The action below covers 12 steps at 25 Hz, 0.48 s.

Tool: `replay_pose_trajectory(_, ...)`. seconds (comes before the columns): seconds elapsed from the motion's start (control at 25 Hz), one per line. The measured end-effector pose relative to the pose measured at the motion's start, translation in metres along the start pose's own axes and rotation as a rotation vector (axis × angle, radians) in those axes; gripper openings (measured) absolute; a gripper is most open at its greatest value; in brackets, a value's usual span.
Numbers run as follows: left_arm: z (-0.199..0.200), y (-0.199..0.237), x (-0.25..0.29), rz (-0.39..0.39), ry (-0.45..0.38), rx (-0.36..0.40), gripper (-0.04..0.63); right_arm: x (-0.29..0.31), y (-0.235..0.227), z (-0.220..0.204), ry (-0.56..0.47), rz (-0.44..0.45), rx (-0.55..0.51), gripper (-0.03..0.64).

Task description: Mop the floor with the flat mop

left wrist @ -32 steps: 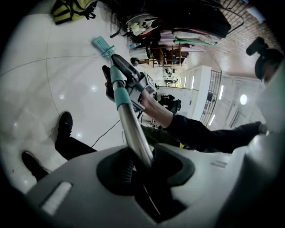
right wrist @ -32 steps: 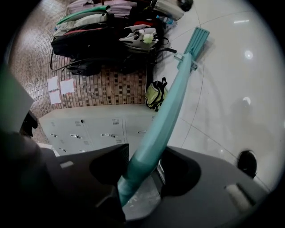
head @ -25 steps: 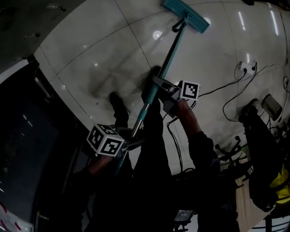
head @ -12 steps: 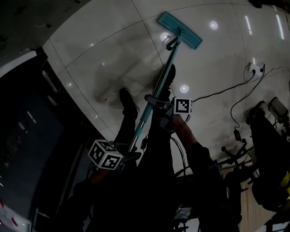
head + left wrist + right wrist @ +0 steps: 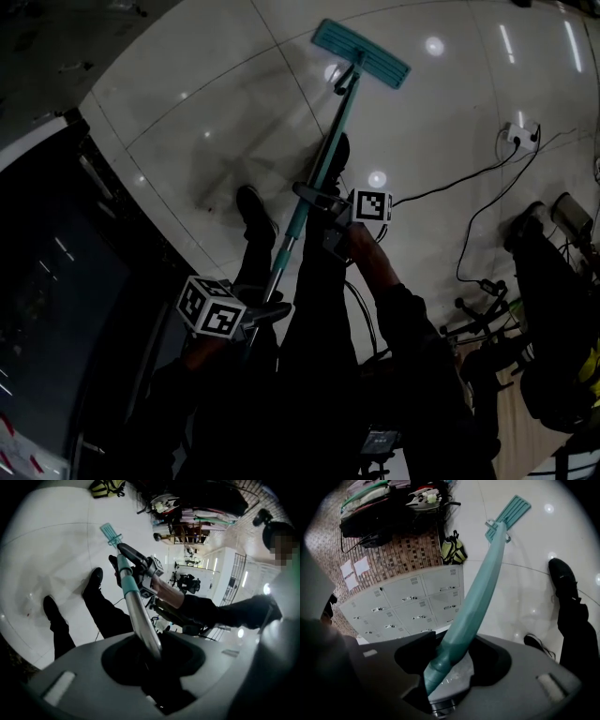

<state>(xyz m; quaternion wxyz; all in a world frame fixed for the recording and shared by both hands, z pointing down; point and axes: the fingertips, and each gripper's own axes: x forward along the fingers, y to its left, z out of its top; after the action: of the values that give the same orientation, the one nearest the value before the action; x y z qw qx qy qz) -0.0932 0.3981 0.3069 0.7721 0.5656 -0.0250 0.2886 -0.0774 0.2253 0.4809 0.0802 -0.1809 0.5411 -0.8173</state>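
The flat mop has a teal head (image 5: 361, 54) lying flat on the white tiled floor (image 5: 225, 103) at the top of the head view. Its handle (image 5: 314, 183) slants down toward me, teal in the upper part and silver lower down. My right gripper (image 5: 317, 197) is shut on the teal part of the mop handle (image 5: 476, 597). Lower down, my left gripper (image 5: 264, 311) is shut on the silver section of the handle (image 5: 140, 620). The mop head (image 5: 509, 515) shows far along the pole in the right gripper view.
My two black shoes (image 5: 255, 216) stand on the tiles beside the handle. A power strip with black cables (image 5: 517, 139) lies at the right. Grey lockers (image 5: 412, 604) and bags (image 5: 453, 550) line one side. A dark cabinet (image 5: 56, 281) fills the left.
The mop head has slid a little farther away and leftward on the floor. Both grippers stayed clamped on the handle and shifted slightly left.
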Motion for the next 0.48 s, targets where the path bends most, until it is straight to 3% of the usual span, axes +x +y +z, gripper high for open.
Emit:
replay_pose_trajectory(0.24, 0.087, -0.033, 0.019, -0.078, -0.042, -0.007, 0.147, -0.029, 0.011, 0.093, -0.124, -0.012, -0.01, 0.221)
replay_pose_trajectory(0.48, 0.16, -0.053, 0.031, -0.12, -0.066, 0.008, 0.147, -0.04, 0.024, 0.171, -0.133, -0.047, -0.047, 0.221)
